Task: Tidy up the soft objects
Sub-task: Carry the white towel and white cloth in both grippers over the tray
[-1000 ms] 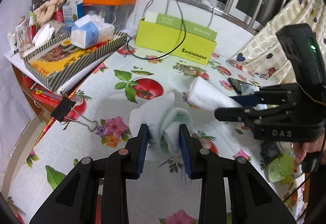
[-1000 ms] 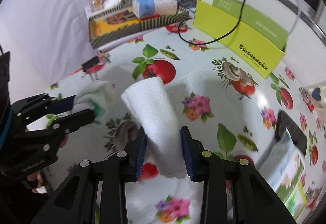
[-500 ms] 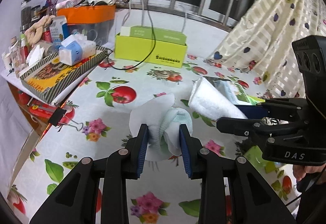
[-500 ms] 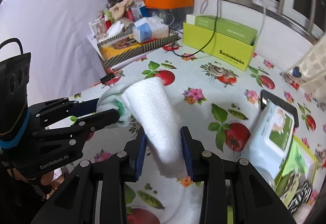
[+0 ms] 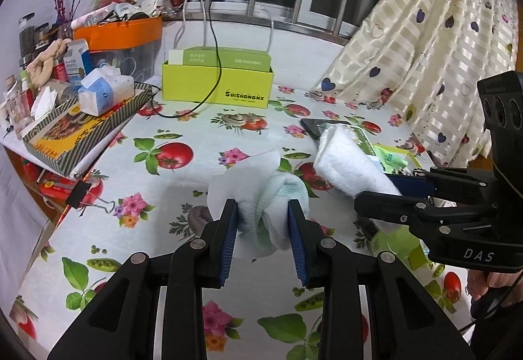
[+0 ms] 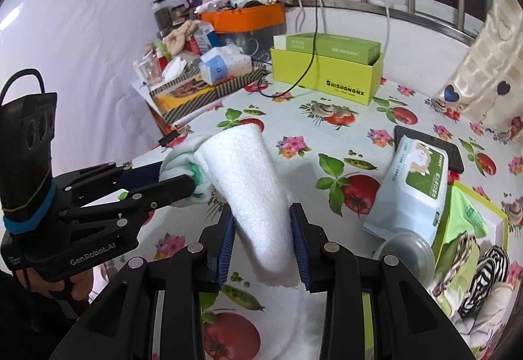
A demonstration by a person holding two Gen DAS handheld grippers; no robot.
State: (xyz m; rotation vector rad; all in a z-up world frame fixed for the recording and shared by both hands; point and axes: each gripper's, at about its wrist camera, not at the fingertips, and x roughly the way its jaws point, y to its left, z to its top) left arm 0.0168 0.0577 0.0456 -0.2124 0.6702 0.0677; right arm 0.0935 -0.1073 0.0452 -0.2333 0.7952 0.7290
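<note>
A bunched white and pale mint-green cloth (image 5: 264, 196), crumpled into a loose wad with a white flap sticking up at its far side, is held above the fruit-printed tablecloth. Just to its right, a white terry towel (image 6: 251, 193) is rolled into a cone-like tube, its wider open end pointing away and upward, its near end ragged.

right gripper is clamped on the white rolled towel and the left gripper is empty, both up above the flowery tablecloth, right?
Not quite: the left gripper isn't empty. The left wrist view shows it shut on a bunched white and mint cloth. The right gripper does clamp the white rolled towel above the tablecloth.
</note>
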